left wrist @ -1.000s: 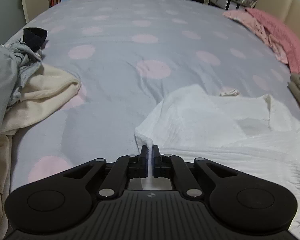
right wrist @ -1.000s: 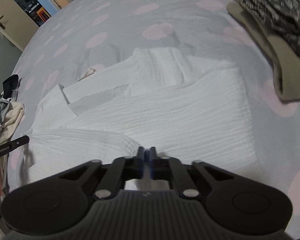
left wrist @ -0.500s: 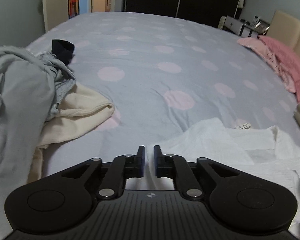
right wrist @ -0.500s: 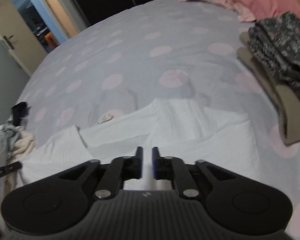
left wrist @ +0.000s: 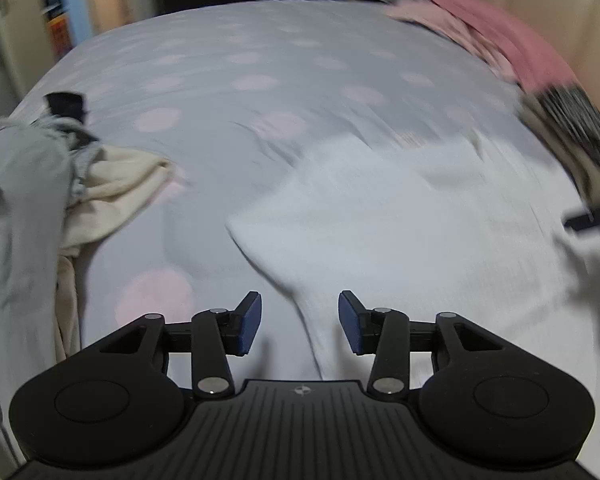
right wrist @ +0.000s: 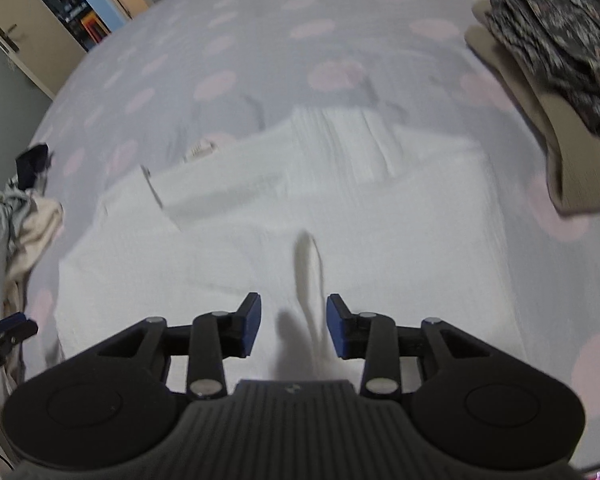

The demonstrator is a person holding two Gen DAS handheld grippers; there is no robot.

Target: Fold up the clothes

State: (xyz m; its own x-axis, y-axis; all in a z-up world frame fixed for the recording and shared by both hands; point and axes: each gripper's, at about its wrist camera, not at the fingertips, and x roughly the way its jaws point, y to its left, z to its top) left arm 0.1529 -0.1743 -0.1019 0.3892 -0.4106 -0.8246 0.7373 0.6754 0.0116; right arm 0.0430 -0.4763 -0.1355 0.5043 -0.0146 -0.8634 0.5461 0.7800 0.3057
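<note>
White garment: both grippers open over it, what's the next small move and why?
Probably lower the right gripper and pinch the raised ridge between its fingers. The white garment lies partly folded, and the left gripper is open over its edge.

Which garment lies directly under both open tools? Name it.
The white garment, spread flat on the bed; both the left tool and right tool are over it. The cream garment lies crumpled at left, the dark patterned one folded.

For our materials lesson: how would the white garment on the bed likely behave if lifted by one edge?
The white garment would probably droop limply: a soft ridge already stands between the open right gripper. Its thin, crinkled weave suggests lightness. It likely bunches rather than slides when pushed.
</note>
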